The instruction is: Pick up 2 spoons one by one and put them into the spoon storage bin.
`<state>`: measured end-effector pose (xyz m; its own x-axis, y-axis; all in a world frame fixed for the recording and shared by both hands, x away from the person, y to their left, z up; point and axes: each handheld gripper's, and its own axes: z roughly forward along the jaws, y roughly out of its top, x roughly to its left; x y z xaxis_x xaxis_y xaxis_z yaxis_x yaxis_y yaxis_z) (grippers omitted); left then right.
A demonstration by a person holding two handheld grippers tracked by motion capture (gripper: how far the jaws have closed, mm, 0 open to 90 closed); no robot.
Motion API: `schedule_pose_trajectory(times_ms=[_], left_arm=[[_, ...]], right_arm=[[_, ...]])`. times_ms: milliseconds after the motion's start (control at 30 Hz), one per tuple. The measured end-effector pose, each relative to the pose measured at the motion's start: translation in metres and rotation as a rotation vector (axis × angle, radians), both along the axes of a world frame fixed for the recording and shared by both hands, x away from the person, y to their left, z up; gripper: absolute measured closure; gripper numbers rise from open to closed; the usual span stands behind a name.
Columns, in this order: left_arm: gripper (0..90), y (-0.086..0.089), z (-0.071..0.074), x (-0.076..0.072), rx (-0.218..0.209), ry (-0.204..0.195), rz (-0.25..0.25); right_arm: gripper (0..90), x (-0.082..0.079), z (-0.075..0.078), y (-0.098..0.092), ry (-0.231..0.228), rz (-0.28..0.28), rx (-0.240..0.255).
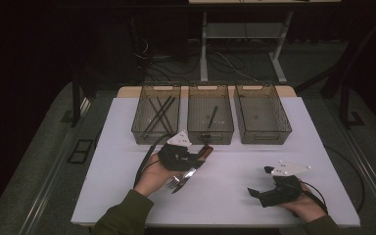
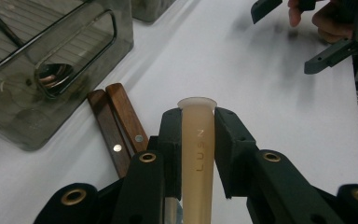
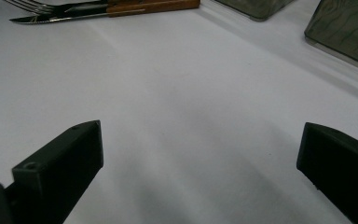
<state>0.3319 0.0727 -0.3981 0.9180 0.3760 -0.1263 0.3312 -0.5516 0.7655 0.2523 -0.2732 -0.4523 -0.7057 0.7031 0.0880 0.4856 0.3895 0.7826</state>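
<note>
The left gripper (image 2: 196, 140) is clamping its two black jaws on a pale, cream-coloured handle (image 2: 196, 135) with raised lettering along it; the pads are pressing on both flat sides, and the handle's rounded end is sticking out just past the fingertips. What is at the handle's other end cannot be told from the left gripper view. Just to the left of this gripper, two wooden handles (image 2: 119, 126) are lying side by side on the white table (image 2: 261, 93), touching each other, and beyond them a smoky see-through bin (image 2: 42, 93) is standing with something metal lying inside. In the high view the left gripper (image 1: 196, 159) is hovering just in front of the middle bin (image 1: 210, 117), with a fork and knife (image 1: 183, 178) lying right beneath it. The right gripper (image 3: 200, 154) is resting well apart to the side, its jaws standing wide with nothing but bare table between them; far ahead of it the fork and knife (image 3: 98, 9) are lying together.
</note>
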Motion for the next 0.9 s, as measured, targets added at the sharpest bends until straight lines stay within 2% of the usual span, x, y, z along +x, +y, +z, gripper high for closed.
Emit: schedule_pose_trajectory(times_ms=[267, 433, 467, 567, 633, 900], left_arm=[[73.5, 0.001, 0.005, 0.007, -0.015, -0.009, 0.042], [73.5, 0.003, 0.01, 0.015, -0.04, -0.016, 0.067], [73.5, 0.004, 0.011, 0.017, -0.044, -0.017, 0.068], [73.5, 0.003, 0.013, 0.022, -0.049, -0.02, 0.076], [73.5, 0.002, 0.015, 0.025, -0.053, -0.024, 0.081], [73.5, -0.002, 0.03, 0.04, -0.069, -0.043, 0.103]], right_arm=[[0.1, -0.001, -0.001, 0.002, -0.01, -0.015, -0.006], [0.1, 0.001, -0.002, 0.003, -0.044, -0.017, -0.024], [0.1, -0.001, -0.001, 0.003, -0.022, -0.021, -0.017], [0.1, -0.001, -0.001, 0.003, -0.009, -0.024, -0.011], [0.1, 0.0, -0.001, 0.002, -0.024, -0.023, -0.015], [0.1, -0.001, -0.001, 0.002, -0.029, -0.01, -0.015]])
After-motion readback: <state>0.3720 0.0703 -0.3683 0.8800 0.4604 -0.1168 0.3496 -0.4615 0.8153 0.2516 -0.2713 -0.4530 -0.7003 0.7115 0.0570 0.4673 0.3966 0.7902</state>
